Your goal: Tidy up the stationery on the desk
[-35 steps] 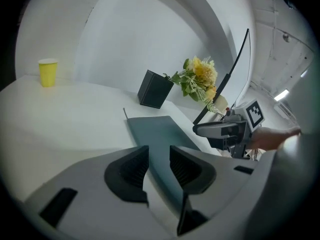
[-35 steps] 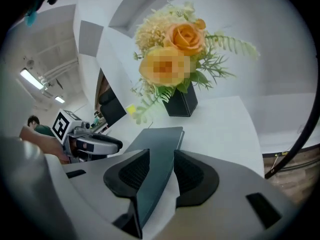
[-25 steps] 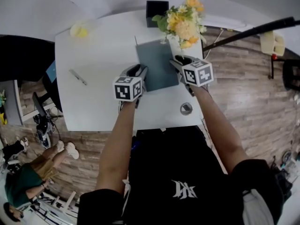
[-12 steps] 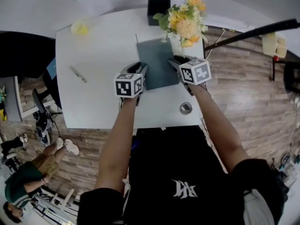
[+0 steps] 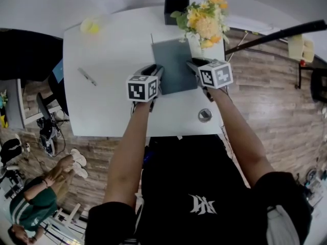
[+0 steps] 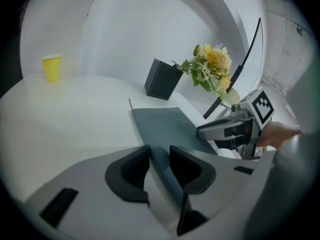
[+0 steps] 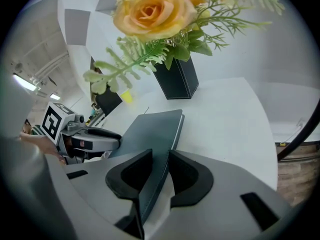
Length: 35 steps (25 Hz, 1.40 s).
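Head view: the grey notebook [image 5: 174, 65] sits in the upper middle of the frame on the white surface [image 5: 107, 106], just below the yellow flowers [image 5: 204, 19] and a black square holder [image 5: 176, 8]. My left gripper [image 5: 156, 74] is at its left edge and my right gripper [image 5: 193, 66] at its right edge. A pen [image 5: 87, 76] lies well apart at the left, a yellow cup [image 5: 90, 26] is at upper left, and a small round object [image 5: 205, 115] is at lower right.

Left gripper view: at lower centre my jaws are clenched on the notebook's thin edge, and the cover runs away toward the holder.

Right gripper view: these jaws pinch the opposite edge, with the cover passing between them at lower centre. A pale page edge shows along its side. I can't tell whether the far end is clear of the surface.

I judge it light and thin, with a matte cover that should not slip. It would probably sag from one edge, so holding it by two opposite edges suits it.

I can read no title or brand on the cover. The only print is the square markers on my grippers' cubes.
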Tool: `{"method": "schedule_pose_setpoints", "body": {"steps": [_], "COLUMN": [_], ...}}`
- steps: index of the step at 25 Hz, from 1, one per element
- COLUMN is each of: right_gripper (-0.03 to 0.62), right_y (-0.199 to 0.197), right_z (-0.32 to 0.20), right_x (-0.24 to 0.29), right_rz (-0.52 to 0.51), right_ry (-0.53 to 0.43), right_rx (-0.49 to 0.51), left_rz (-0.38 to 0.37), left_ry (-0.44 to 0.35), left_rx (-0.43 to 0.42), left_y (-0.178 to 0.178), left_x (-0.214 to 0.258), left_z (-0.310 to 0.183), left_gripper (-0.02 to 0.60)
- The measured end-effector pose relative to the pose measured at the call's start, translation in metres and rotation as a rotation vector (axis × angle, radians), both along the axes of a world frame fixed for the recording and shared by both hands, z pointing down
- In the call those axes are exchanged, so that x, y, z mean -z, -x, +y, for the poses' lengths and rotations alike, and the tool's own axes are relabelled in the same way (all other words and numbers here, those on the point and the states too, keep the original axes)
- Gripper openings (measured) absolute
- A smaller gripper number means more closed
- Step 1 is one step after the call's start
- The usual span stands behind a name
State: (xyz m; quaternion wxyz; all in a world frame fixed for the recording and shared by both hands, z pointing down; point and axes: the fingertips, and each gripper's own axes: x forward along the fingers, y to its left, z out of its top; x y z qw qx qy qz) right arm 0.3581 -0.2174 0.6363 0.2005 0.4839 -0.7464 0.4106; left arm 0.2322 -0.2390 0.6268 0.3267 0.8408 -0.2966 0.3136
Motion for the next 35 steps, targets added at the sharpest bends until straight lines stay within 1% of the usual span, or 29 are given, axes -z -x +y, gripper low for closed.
{"method": "schedule_pose_setpoints", "body": {"steps": [6,12,16,26,35], "right_gripper": [0.115,0.115,0.115,0.117,0.116], "right_y": [0.011,0.037,0.064,0.14,0.182], "right_z": [0.005,0.013,0.018,0.03,0.04], "right_x": [0.0,-0.002,-0.002,-0.003,-0.003], "right_rz": [-0.003,0.008,0.012,0.004,0.01], "right_ry": [0.011,0.035,0.049,0.073,0.079], "right_rx": [-0.009,-0.012,-0.021,-0.04,-0.072], "left_rz": [-0.007,-0.017,-0.026,-0.047,-0.033], "left_ry": [0.012,0.03,0.041,0.042,0.045], "left_rx": [-0.028,-0.106,-0.157,-0.245,-0.296], "left_y": [0.011,0.034,0.06,0.134,0.174], "left_x": [-0.001,-0.003,-0.004,-0.004,-0.005], "left_z": [0.005,0.011,0.016,0.018,0.022], "left_gripper": [0.121,0.121,0.121,0.121,0.121]}}
